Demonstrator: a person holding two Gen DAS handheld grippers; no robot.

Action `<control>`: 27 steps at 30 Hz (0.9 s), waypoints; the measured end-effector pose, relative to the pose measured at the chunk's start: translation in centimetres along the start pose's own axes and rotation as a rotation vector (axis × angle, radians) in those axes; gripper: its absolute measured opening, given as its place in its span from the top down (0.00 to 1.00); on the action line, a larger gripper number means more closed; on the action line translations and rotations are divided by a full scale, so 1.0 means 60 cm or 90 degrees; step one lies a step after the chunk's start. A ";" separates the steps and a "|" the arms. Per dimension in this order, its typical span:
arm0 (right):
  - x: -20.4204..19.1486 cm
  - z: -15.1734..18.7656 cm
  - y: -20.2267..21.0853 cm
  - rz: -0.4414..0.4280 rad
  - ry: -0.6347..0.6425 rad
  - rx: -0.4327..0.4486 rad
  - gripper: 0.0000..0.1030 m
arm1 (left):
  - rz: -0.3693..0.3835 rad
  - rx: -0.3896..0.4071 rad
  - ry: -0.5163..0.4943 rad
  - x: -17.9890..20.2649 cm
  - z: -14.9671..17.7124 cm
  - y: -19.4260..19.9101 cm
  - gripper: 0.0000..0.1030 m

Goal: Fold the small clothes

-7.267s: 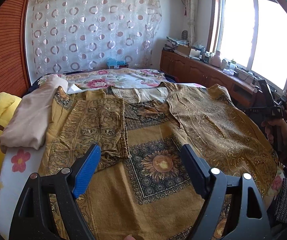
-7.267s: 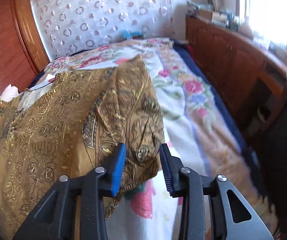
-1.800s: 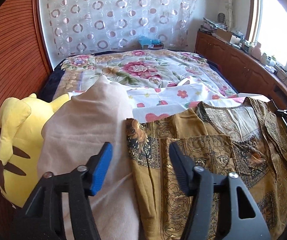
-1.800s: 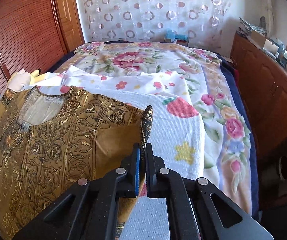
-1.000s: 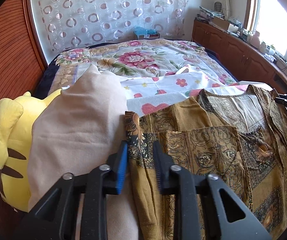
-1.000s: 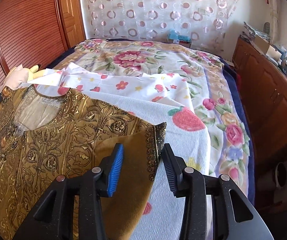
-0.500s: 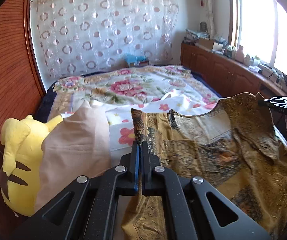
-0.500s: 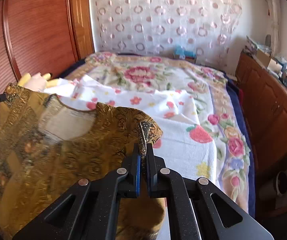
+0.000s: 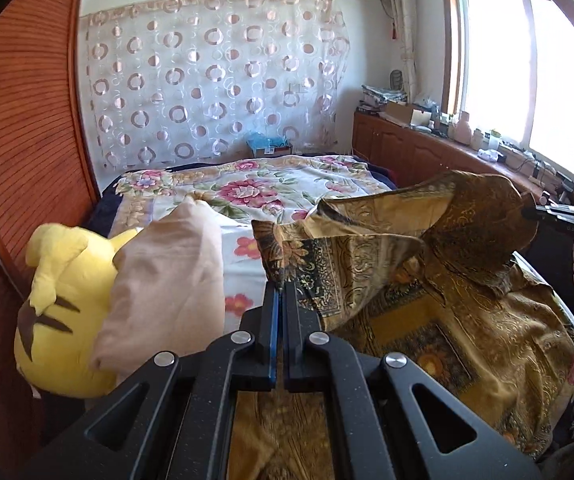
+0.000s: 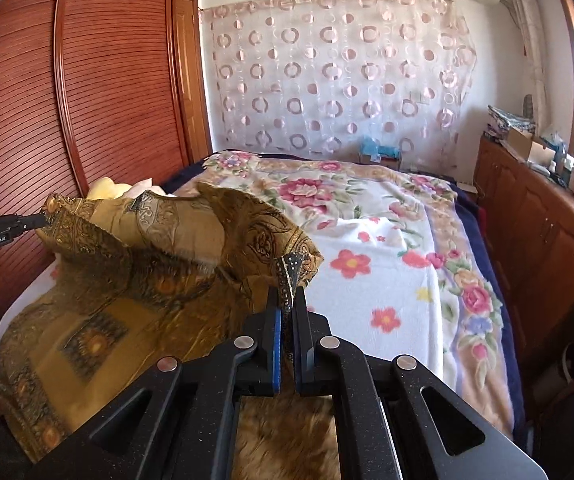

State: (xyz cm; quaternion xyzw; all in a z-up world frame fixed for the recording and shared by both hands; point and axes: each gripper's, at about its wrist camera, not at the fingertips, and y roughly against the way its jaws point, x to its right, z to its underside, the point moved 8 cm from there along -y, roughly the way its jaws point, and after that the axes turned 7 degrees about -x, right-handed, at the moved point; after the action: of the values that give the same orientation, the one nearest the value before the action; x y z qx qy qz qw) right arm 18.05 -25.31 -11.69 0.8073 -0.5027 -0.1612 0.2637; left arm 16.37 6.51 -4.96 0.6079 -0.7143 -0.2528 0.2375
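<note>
A gold patterned top (image 9: 439,280) hangs by its two shoulder corners above the bed, its lower part draped on the bedding. My left gripper (image 9: 281,292) is shut on the left shoulder corner. My right gripper (image 10: 285,300) is shut on the right shoulder corner, whose dark trimmed tip sticks up between the pads. In the right wrist view the gold patterned top (image 10: 135,280) sags between the grippers, and the left gripper (image 10: 45,216) shows at the far left. The right gripper (image 9: 527,210) shows at the right edge of the left wrist view.
A yellow plush toy (image 9: 59,292) and a folded beige garment (image 9: 167,280) lie on the bed's left side. The floral bedspread (image 10: 387,240) stretches to the far curtain. A wooden wardrobe (image 10: 87,100) stands on the left and a cluttered wooden cabinet (image 10: 535,216) under the window.
Both grippers closed on the top's shoulder corners a second ago, then lifted them off the bed. The top's upper part now hangs raised and bunched between them.
</note>
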 end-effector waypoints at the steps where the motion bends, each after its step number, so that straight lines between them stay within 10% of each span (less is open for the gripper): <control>1: 0.000 0.011 0.005 -0.001 -0.001 -0.001 0.96 | 0.001 0.002 0.006 -0.002 0.012 0.008 0.98; 15: -0.003 0.193 0.180 -0.003 -0.064 -0.027 0.96 | 0.013 -0.010 0.078 -0.011 0.166 0.090 0.98; 27: -0.016 0.195 0.185 0.017 -0.060 -0.094 0.96 | 0.004 -0.062 0.080 -0.020 0.228 0.090 0.95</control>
State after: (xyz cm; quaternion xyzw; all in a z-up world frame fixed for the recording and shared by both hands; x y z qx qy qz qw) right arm 3.40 -31.47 -14.61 0.7707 -0.5118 -0.2320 0.3005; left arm 3.68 9.42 -11.89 0.6081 -0.6866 -0.2476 0.3122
